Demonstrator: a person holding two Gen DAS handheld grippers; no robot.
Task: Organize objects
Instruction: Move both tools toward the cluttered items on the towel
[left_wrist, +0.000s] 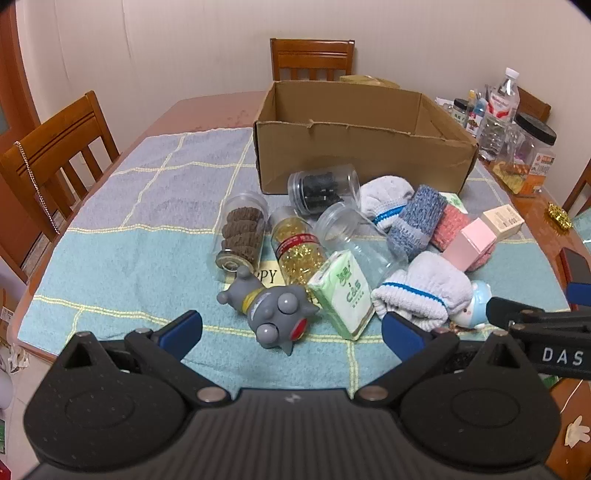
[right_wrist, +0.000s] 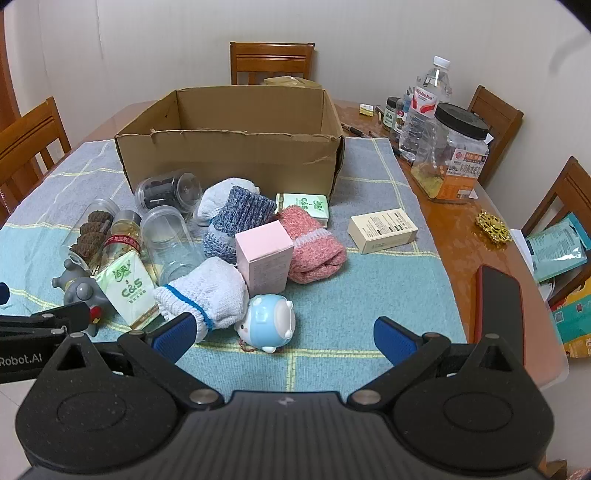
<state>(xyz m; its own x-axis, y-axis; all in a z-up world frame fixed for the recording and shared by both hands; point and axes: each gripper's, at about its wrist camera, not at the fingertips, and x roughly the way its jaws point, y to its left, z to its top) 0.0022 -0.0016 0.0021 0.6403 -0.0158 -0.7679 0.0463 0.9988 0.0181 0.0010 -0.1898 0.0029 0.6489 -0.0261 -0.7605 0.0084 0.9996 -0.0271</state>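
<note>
Through your left wrist camera, your left gripper (left_wrist: 291, 328) is hanging over the near edge of the checked towel (left_wrist: 122, 236) with its jaws spread wide and nothing between the pads. The grey toy (left_wrist: 271, 308) is lying just ahead of them, touching a green tissue pack (left_wrist: 341, 293). Beyond it, four clear jars are lying on their sides in front of the open cardboard box (left_wrist: 354, 147).

Switching to your right wrist camera, your right gripper (right_wrist: 284, 332) is also standing released, gripping nothing. The blue-and-white toy (right_wrist: 267, 321) is sitting just ahead between its pads, beside a rolled white sock (right_wrist: 205, 291). A pink box (right_wrist: 264, 254) is standing upright behind that, leaning against a pink sock (right_wrist: 314, 251). A cream box (right_wrist: 382, 229) is lying apart to the right.
</note>
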